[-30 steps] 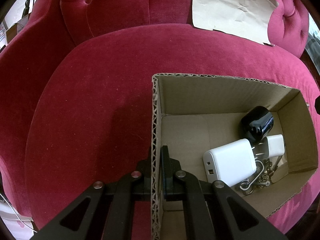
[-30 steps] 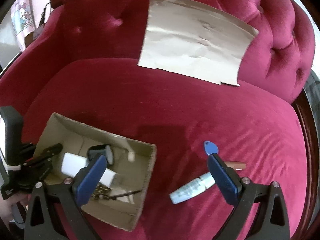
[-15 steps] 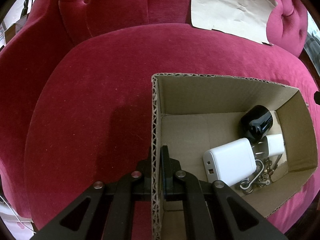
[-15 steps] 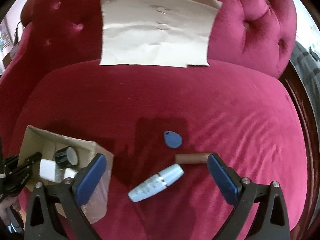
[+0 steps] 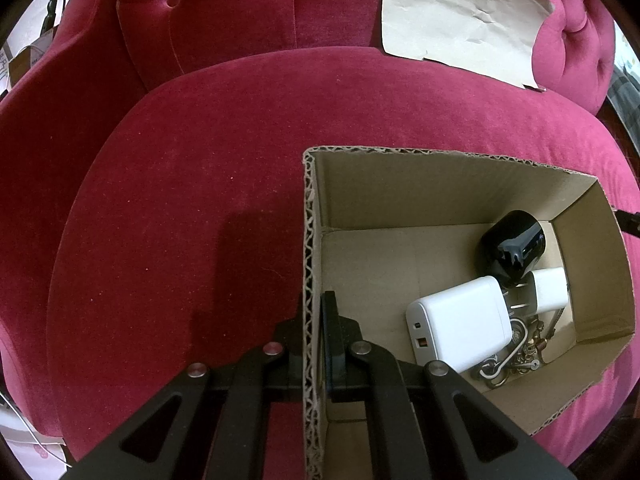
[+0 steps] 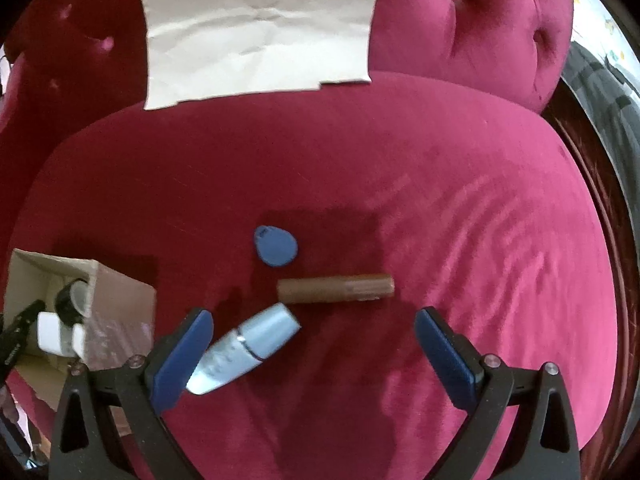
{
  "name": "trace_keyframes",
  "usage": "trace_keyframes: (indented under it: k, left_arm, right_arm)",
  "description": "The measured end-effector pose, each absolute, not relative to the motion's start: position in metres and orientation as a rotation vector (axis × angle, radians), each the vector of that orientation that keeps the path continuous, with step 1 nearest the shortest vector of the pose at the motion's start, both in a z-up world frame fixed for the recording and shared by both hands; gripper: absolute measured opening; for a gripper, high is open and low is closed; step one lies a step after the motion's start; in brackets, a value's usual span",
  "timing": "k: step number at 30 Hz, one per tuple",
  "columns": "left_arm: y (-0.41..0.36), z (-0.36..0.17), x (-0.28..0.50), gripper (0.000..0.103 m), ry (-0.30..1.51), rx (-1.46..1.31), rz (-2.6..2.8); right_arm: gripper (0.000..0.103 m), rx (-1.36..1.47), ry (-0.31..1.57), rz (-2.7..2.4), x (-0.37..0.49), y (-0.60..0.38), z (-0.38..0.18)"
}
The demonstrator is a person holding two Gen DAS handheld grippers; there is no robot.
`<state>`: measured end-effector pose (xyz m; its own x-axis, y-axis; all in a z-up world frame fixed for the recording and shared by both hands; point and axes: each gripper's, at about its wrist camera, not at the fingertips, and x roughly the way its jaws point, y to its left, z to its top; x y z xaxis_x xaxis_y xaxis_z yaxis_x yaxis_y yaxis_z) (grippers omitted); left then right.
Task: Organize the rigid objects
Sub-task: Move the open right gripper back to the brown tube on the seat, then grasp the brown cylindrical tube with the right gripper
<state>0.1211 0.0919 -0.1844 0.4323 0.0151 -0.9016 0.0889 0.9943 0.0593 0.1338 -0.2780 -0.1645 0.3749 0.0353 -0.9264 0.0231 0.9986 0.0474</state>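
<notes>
Left wrist view has the left tongs point(image 5: 318, 320) clamped on the near wall of one open brown cardboard box point(image 5: 440, 172) that sits on the crimson velvet sofa seat point(image 5: 192, 200). Inside the box lie two white chargers, a large one point(image 5: 460, 324) and a small one point(image 5: 550, 290), one glossy black rounded gadget point(image 5: 512, 244) and one tangle of metal keys and rings point(image 5: 520, 354).

Right wrist view shows the right tongs point(image 6: 312, 344) spread wide apart and empty above three loose things on the seat: nearest, one pale blue capped tube point(image 6: 248, 348) beside the left pad; then one brown cylinder point(image 6: 336, 289); farthest, one blue teardrop key fob point(image 6: 276, 246). One creased sheet of tan paper point(image 6: 256, 28) leans against the backrest.
</notes>
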Motion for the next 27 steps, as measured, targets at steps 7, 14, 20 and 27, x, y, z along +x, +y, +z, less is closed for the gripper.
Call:
trace_keyframes:
  k: [7,14,20,27]
  left_arm:
    - [0.092,-0.185,0.121,0.003,1.124,0.102,-0.046]
    - [0.092,-0.185,0.121,0.003,1.123,0.103,-0.047]
    - [0.092,-0.185,0.121,0.003,1.124,0.104,-0.047]
    - [0.091,-0.185,0.121,0.003,1.121,0.107,-0.047]
  right_arm:
    - [0.103,0.061,1.196,-0.025,0.132,-0.294,-0.18]
    - [0.103,0.092,1.184,-0.04,0.137,-0.3,-0.183]
    - [0.103,0.11,1.182,-0.049,0.15,-0.302,-0.188]
    - [0.103,0.103,1.193,-0.052,0.161,-0.297,-0.198]
